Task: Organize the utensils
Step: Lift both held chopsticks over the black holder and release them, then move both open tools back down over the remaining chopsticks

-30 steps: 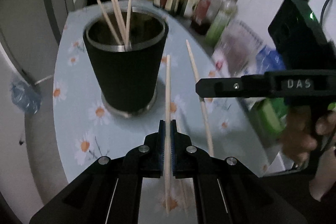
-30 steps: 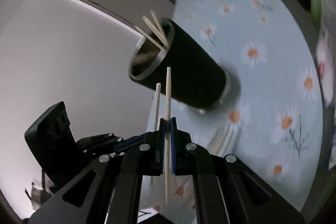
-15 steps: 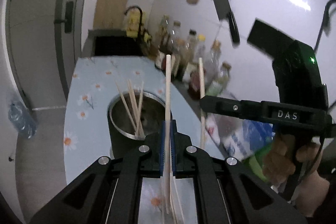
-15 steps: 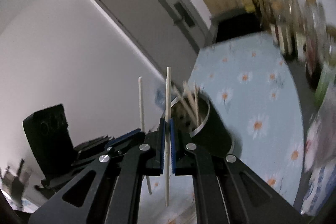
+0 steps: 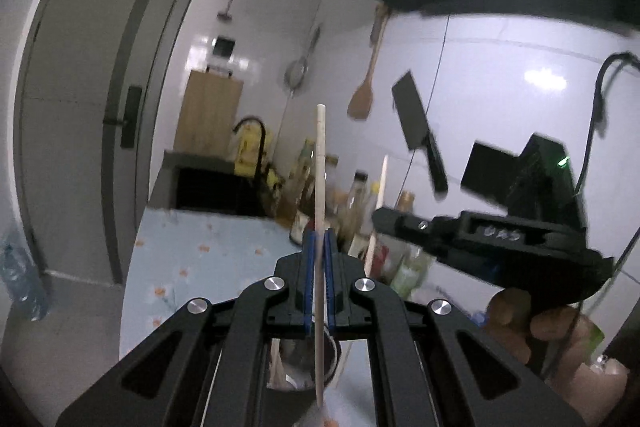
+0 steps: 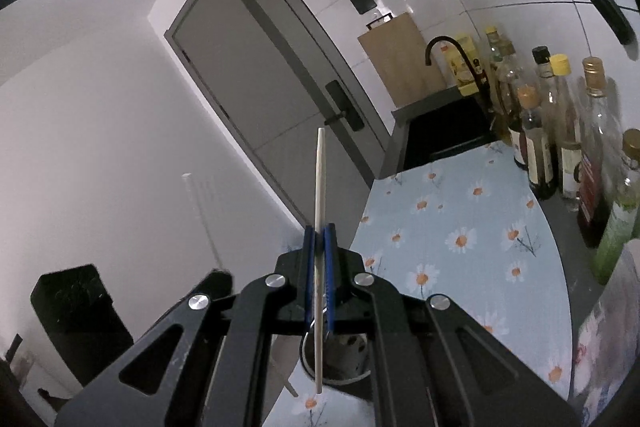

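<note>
The left gripper [image 5: 318,259] is clamped on a pale wooden chopstick [image 5: 319,187] that stands upright between its blue-padded fingers [image 5: 307,267], the blunt end pointing up and the thin tip hanging down past the fingers. Directly below that tip, seen through the gap in the gripper frame, sits the round steel-rimmed utensil holder [image 5: 304,367] on the desk covered by a light blue daisy-print cloth [image 5: 192,259]. The right gripper [image 6: 319,259] is likewise closed on a second pale wooden chopstick [image 6: 320,187], held upright with its lower end hanging over the mouth of the same holder [image 6: 344,351], which stands near the desk's edge [image 6: 460,227]. In the left wrist view the right gripper [image 5: 384,219] appears to the right, its chopstick [image 5: 380,199] upright beside the first, and the person's hand [image 5: 532,323] wraps its black handle. Farther back, a row of glass bottles [image 6: 560,131] lines the desk's far side by the white tiled wall, beyond which are a dark sink [image 6: 448,131] with a black faucet [image 6: 448,55] and a grey door [image 6: 280,67].
</note>
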Tool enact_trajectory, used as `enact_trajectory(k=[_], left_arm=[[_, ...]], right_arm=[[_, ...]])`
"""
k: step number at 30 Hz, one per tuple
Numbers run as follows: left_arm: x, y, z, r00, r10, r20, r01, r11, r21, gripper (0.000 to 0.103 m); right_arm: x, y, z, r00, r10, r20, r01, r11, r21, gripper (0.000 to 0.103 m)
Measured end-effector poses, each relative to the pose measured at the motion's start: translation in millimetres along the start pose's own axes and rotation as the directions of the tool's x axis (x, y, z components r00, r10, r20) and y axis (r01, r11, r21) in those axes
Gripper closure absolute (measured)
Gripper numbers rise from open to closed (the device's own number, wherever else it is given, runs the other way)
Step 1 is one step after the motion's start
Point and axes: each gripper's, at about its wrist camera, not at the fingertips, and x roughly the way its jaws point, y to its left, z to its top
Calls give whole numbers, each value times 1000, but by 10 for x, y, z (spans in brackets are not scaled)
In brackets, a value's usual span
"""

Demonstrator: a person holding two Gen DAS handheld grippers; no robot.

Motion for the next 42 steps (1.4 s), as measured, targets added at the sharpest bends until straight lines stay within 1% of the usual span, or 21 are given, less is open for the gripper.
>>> enact_trajectory(k=[4,7,9,10,12,17,20,23,25,28,30,31,32,33,34,35,37,38,41,42], left_arm=[[98,45,-4,1000,6,25,-6,1000,22,99],[175,79,-40,999,12,37,-13,999,36,99],[218,95,-74,999,18,40,-20,999,43,99],[239,102,-86,999,15,38,-17,999,45,99],[300,105,-130,999,33,12,-33,998,58,99],[318,196,-218,999,31,-21,-30,999,16,99],[318,249,-250,997,35,-62,-36,999,-26,98],[322,273,-294,994,22,-103,-28,998,-55,98],[302,260,-325,993,33,-116,-38,998,-46,98],[256,260,-344,992,34,-125,-41,998,-52,98],[219,257,-347,990,48,-131,-55,997,-52,96],[188,259,-344,990,55,-130,-63,996,-56,83],[159,261,-339,990,57,-127,-66,996,-61,63],[116,261,-332,991,60,-120,-69,995,-68,55],[49,253,-319,992,60,-108,-69,995,-77,50],[9,236,-304,992,60,-113,-69,995,-76,50],[-40,177,-277,986,82,-144,-91,994,-57,50],[-81,150,-268,986,82,-147,-90,995,-50,50],[-179,70,-258,976,117,-183,-123,992,-24,50],[-211,40,-263,972,125,-200,-131,991,-16,49]], right_arm=[[51,-14,60,998,-4,56,6,1000,-25,97],[157,5,28,997,-49,64,53,996,-68,97],[235,-10,-17,995,-82,55,86,993,-78,97],[284,-26,-46,996,-85,40,88,993,-82,97],[345,-45,-97,996,-91,13,92,992,-87,97],[446,-87,-222,994,-102,-45,98,990,-97,97],[471,-124,-291,992,-98,-76,92,993,-75,97],[478,-157,-358,990,-109,-92,104,993,-61,96],[452,-198,-390,991,-101,-90,98,995,-33,77],[391,-207,-402,991,-107,-83,106,994,-24,74],[352,-211,-395,991,-106,-83,105,994,-17,69],[317,-210,-392,991,-105,-79,104,995,-11,68],[278,-204,-384,992,-103,-74,103,995,-7,68],[235,-195,-379,992,-102,-68,102,995,-5,67],[176,-180,-374,993,-105,-62,105,994,-4,62],[109,-170,-372,993,-104,-53,104,995,2,58],[-19,-165,-371,995,-88,-44,89,996,23,41],[-70,-170,-371,996,-85,-42,86,996,34,38],[-242,-207,-392,997,-64,-49,68,995,78,34],[-290,-228,-404,997,-58,-59,64,993,97,28]])
